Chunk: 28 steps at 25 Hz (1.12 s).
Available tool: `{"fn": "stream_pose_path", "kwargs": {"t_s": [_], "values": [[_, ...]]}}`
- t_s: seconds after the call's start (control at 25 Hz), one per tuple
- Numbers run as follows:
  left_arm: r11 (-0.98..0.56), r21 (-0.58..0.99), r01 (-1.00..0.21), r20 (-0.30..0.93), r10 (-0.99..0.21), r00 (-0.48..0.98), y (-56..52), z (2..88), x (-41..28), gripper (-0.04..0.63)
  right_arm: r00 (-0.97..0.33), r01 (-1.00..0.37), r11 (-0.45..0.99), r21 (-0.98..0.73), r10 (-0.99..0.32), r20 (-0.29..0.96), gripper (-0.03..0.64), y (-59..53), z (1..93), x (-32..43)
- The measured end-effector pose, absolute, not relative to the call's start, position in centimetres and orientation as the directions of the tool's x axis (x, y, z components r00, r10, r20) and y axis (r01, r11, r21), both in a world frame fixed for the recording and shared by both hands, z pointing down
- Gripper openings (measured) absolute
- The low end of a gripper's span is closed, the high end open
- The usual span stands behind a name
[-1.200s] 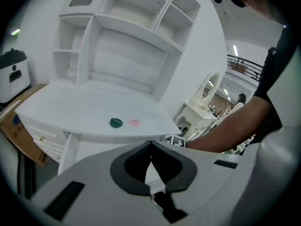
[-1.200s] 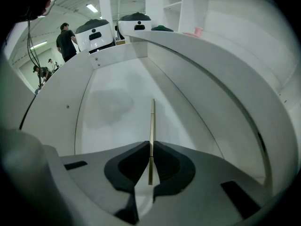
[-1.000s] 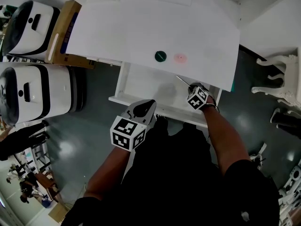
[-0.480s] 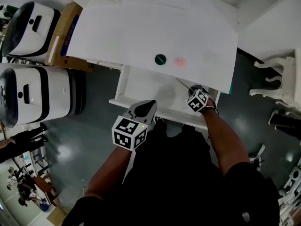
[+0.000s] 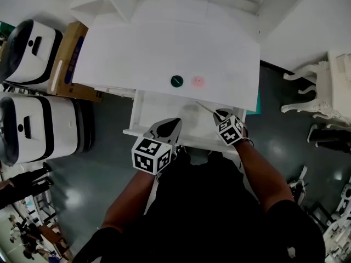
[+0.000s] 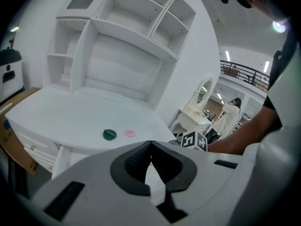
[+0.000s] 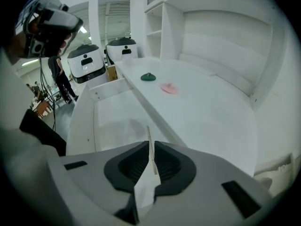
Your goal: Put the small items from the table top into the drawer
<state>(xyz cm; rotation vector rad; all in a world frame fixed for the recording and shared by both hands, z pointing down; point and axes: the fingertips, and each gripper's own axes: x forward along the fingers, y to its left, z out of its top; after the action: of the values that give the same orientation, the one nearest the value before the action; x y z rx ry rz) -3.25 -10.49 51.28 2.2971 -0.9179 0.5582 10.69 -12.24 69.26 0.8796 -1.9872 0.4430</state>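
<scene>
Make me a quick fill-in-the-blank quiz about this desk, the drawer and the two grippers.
The right gripper is shut on a thin ____.
The drawer under the table top stands ____.
The disc beside the pink disc is ____.
The left gripper is shut on ____.
Missing words: stick; open; green; nothing.

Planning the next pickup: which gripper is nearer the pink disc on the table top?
Right. The right gripper, shut on a thin stick, sits over the open drawer just short of the pink disc; the left gripper hangs farther back, by the drawer's front edge.
</scene>
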Motion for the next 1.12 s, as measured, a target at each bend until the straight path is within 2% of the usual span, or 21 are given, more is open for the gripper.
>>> {"fn": "stream_pose_path", "kwargs": {"t_s": [0.24,0.52,0.96,1.12], "values": [[-0.603,0.369,-0.707,0.551,-0.471,0.689,-10.5,50.9,-2.7,0.003,-0.467,-0.787,0.608,-0.104,-0.476,0.746,0.044,-12.2,62.6,10.2],[-0.614,0.356,-0.704,0.534,-0.485,0.693,-10.3,50.1,-2.4,0.003,-0.577,-0.781,0.573,-0.250,-0.507,0.640,0.040,-11.5,56.7,9.6],[-0.627,0.332,-0.704,0.511,-0.508,0.693,-10.5,48.0,-3.2,0.003,-0.604,-0.781,0.579,-0.235,-0.603,0.520,0.026,-10.6,49.5,8.6],[-0.676,0.260,-0.690,0.514,-0.508,0.691,-10.0,46.9,-2.5,0.003,-0.602,-0.787,0.571,-0.235,-0.624,0.498,0.025,-9.9,48.4,8.8]]}}
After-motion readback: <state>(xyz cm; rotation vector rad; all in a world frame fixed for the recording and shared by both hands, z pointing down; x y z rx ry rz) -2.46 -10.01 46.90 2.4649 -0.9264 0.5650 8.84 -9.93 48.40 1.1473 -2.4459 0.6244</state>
